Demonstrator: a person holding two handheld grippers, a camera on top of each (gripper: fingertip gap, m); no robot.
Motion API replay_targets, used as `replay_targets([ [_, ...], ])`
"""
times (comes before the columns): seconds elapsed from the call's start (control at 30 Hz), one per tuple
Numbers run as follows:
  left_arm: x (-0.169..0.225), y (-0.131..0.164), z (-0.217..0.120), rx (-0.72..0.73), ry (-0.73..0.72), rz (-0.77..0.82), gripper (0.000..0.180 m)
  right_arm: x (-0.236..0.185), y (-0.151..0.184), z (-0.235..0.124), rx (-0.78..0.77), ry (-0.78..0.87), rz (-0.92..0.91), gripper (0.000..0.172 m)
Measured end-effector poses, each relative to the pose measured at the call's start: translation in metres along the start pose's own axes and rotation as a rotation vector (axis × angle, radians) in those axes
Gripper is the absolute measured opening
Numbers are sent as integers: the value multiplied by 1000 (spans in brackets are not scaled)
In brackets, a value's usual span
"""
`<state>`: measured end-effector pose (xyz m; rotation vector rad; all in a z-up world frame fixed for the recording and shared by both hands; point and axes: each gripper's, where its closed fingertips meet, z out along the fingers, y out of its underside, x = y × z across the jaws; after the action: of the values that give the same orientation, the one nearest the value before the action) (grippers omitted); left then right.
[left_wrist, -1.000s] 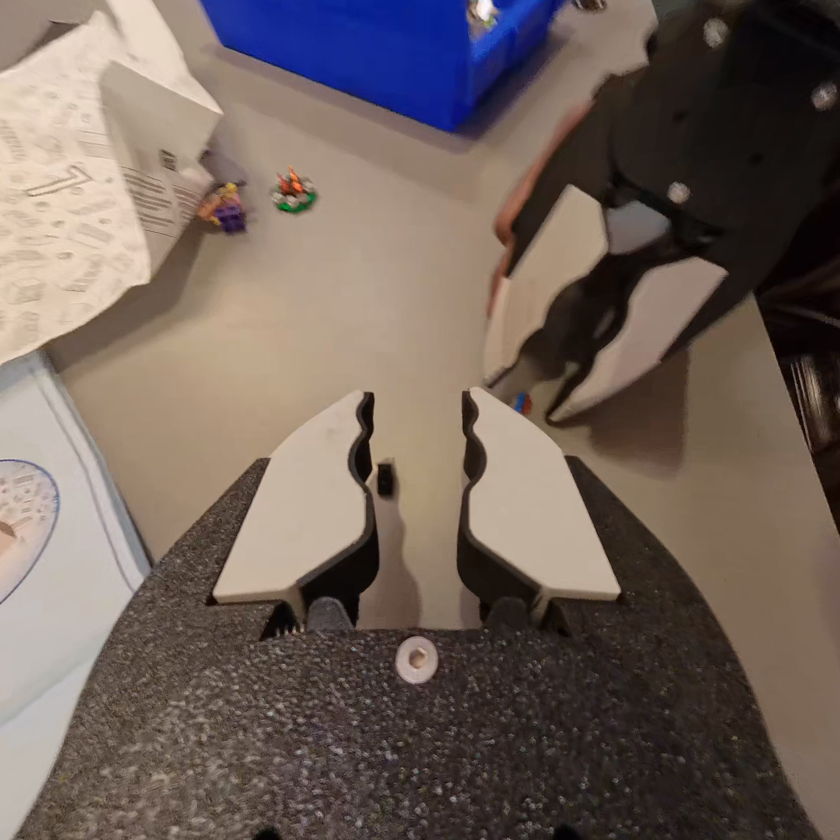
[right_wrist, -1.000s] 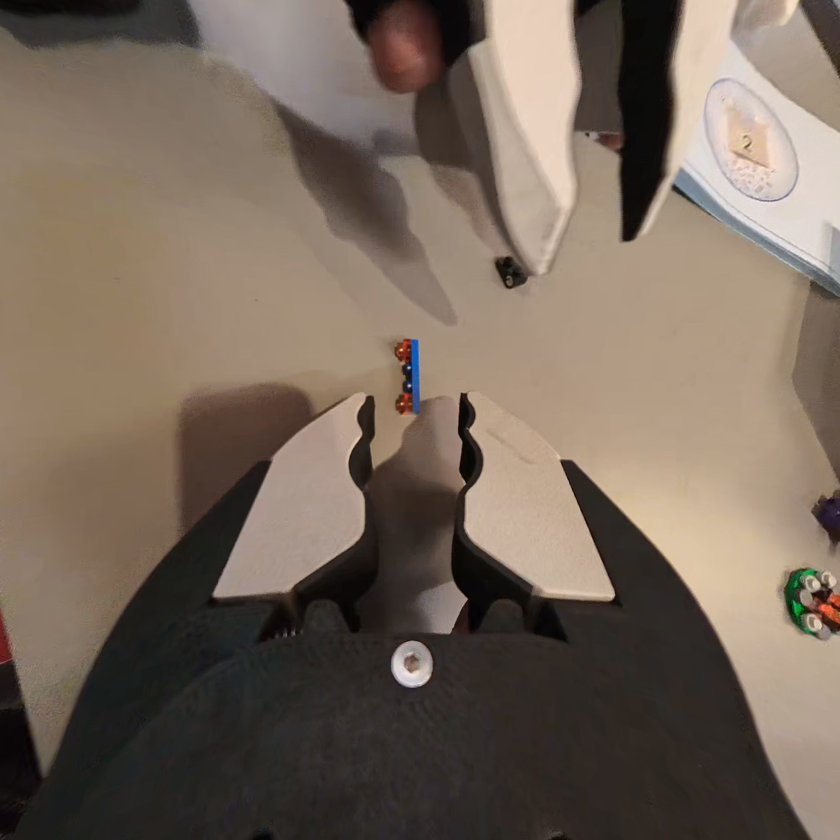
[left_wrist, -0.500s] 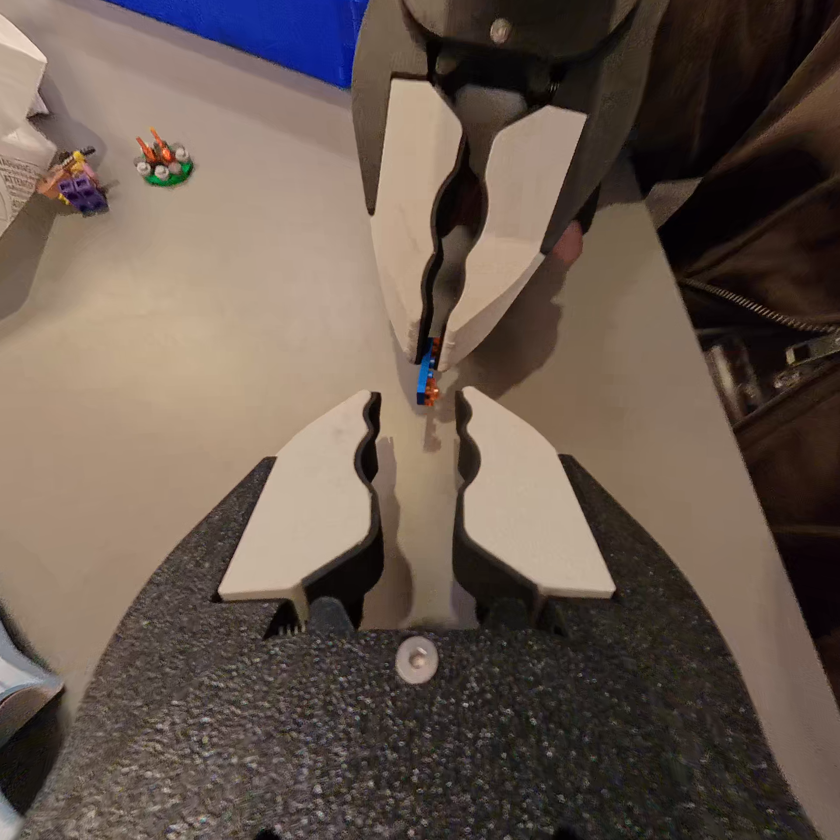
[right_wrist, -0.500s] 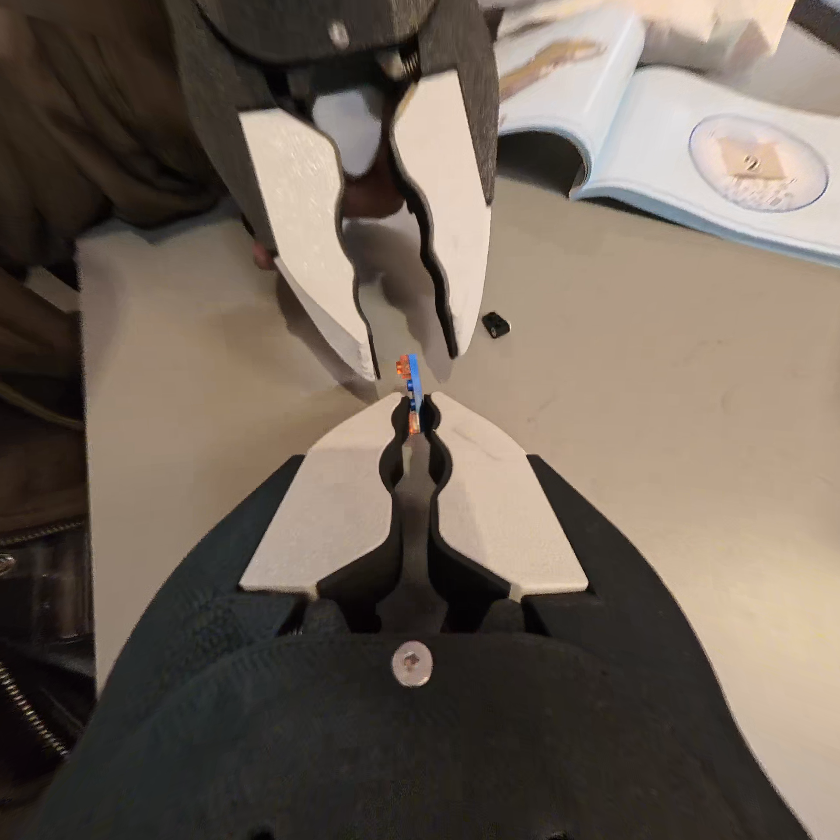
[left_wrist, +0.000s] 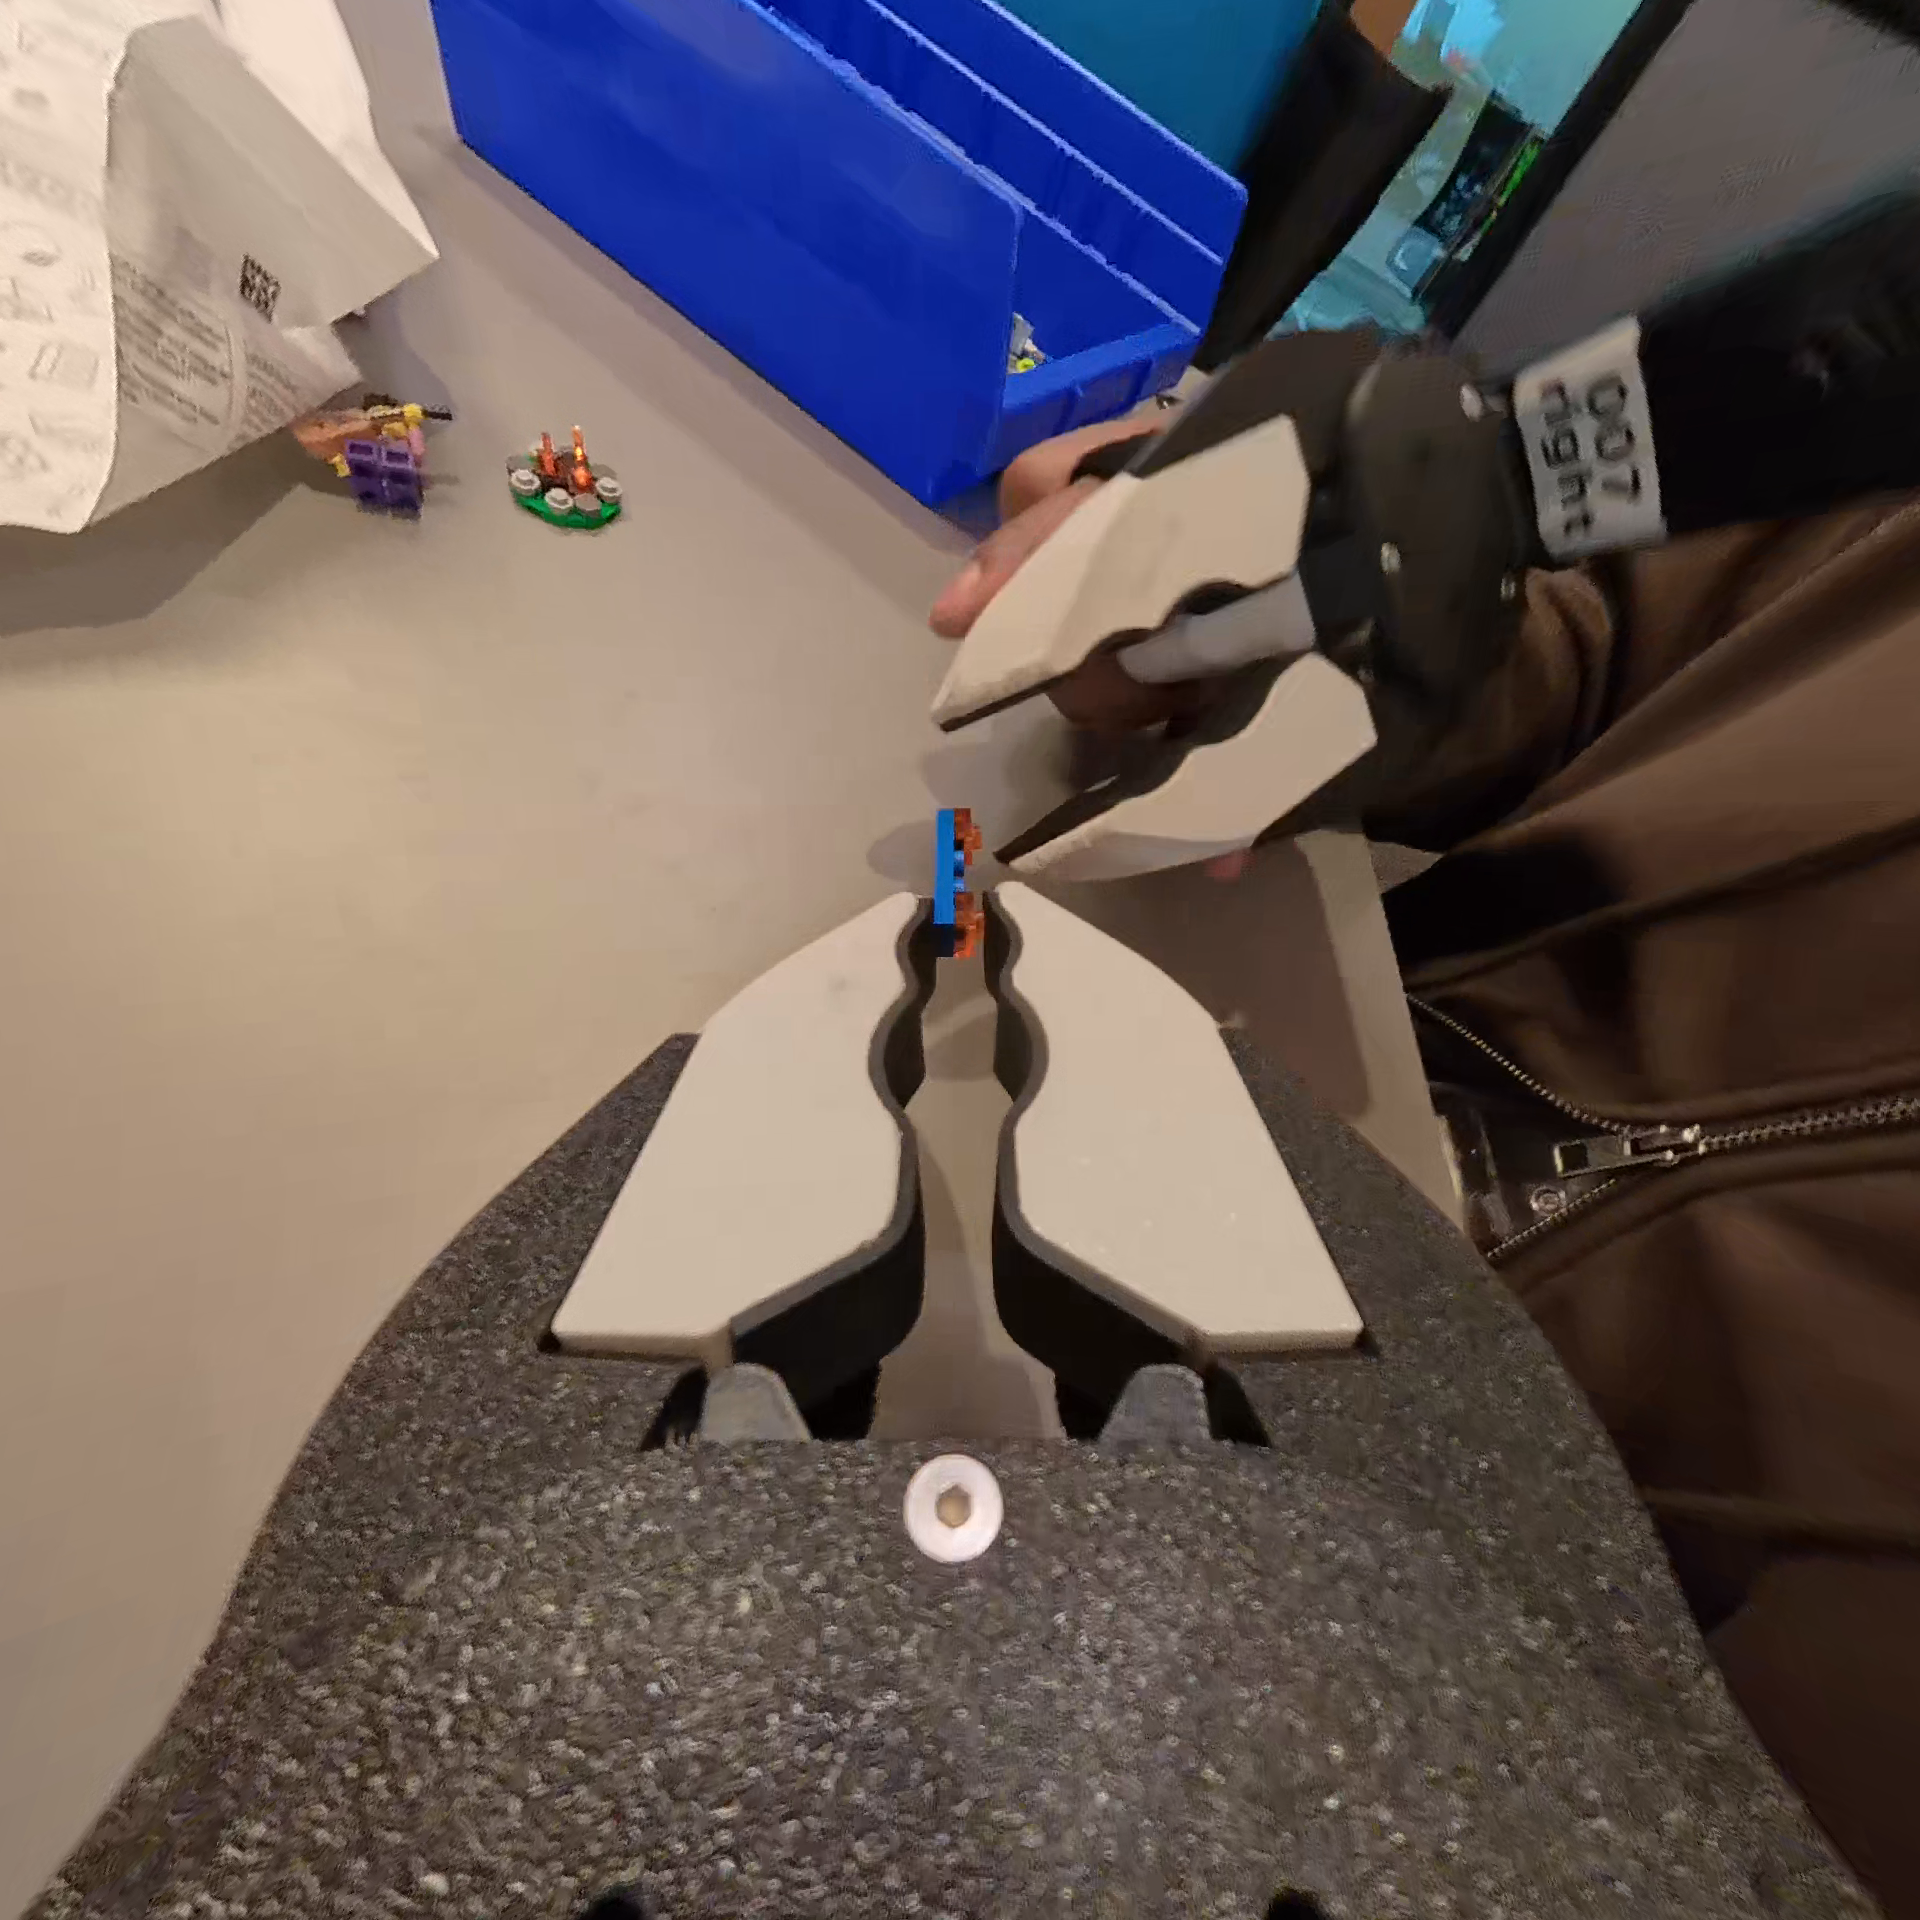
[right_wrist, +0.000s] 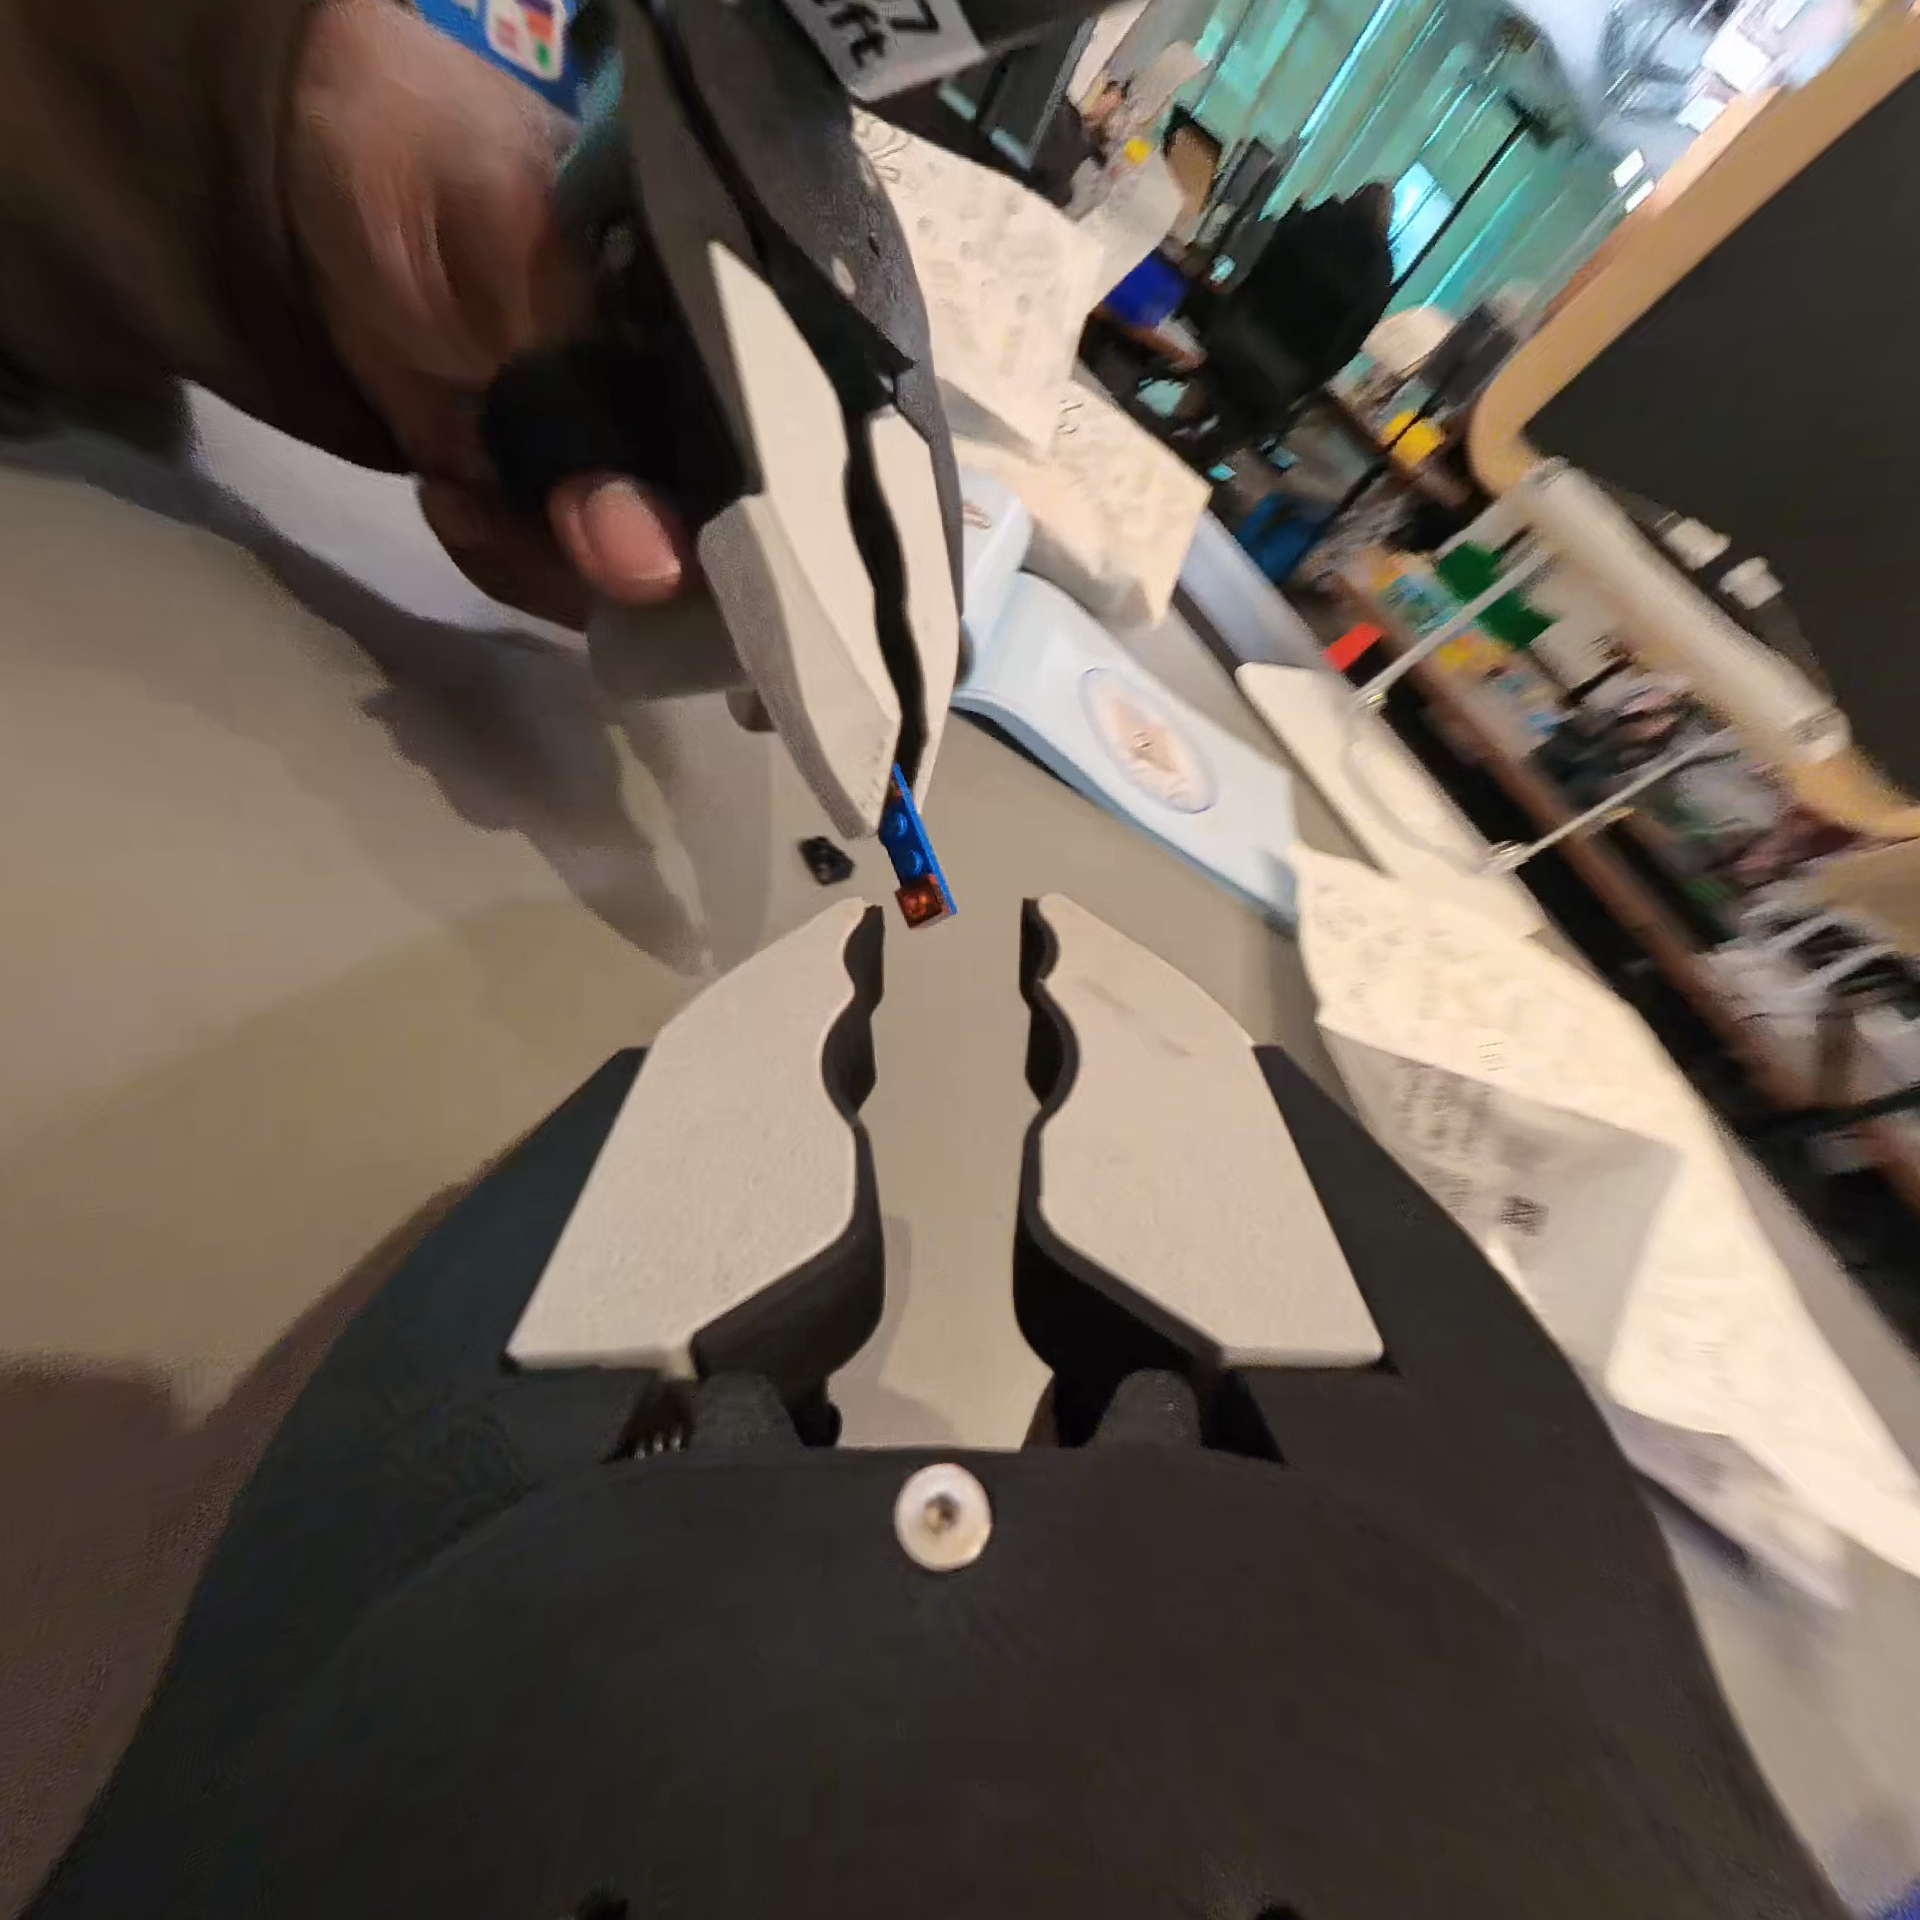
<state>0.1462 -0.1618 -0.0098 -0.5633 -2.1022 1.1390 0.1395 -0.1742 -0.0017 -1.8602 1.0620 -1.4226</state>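
Observation:
My left gripper (left_wrist: 956, 902) is shut on the near end of a small blue plate (left_wrist: 945, 862) with orange studs, and both pads press on it. The plate sticks out past the fingertips, above the grey table (left_wrist: 416, 831). The right wrist view shows the same plate (right_wrist: 909, 842) hanging from the left gripper (right_wrist: 899, 792). My right gripper (right_wrist: 951, 906) is open, with nothing between its pads; the plate's free end is just beyond its left fingertip. In the left wrist view the right gripper (left_wrist: 971, 787) stands open beside the plate. A small black piece (right_wrist: 826, 857) lies on the table.
A blue bin (left_wrist: 779, 208) stands at the back. A purple figure (left_wrist: 379, 468) and a green round piece with orange flames (left_wrist: 566, 488) lie near a printed paper sheet (left_wrist: 125, 260). An open booklet (right_wrist: 1122, 727) lies beyond. A person's brown jacket (left_wrist: 1662, 1039) is at the right. From either gripper's tips it is about 20 cm to the purple figure (left_wrist: 379, 468).
The right gripper closed on the plate and lifted it from the table. The left gripper then closed on its other end. The right gripper has now opened and let it go.

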Motion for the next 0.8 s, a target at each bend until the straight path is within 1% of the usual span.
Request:
replay_targets([
  [0.1, -1, 2, 2, -10, 0, -39, 8, 1, 2, 3, -34, 96, -187, 25],
  [0.2, 1, 4, 4, -16, 6, -59, 8, -3, 6, 9, -73, 124, -301, 23],
  [0.3, 0, 3, 4, -12, 0, -73, 8, -6, 4, 12, -78, 133, -359, 11],
  [0.4, -2, 3, 3, -8, -2, -79, 8, -6, 4, 13, -84, 137, -370, 8],
  [0.47, -3, 5, 3, -17, -11, -47, 8, -7, 5, 14, -82, 115, -342, 8],
  [0.67, 2, 4, 3, -11, 33, -31, 8, -9, 0, 7, -11, 15, -139, 8],
  [0.73, 3, 3, 4, -8, 44, -50, 8, -9, -1, 5, -1, 16, -139, 8],
  [0.8, 2, 4, 5, -11, 47, -78, 8, -10, 0, 5, -13, 42, -205, 8],
])
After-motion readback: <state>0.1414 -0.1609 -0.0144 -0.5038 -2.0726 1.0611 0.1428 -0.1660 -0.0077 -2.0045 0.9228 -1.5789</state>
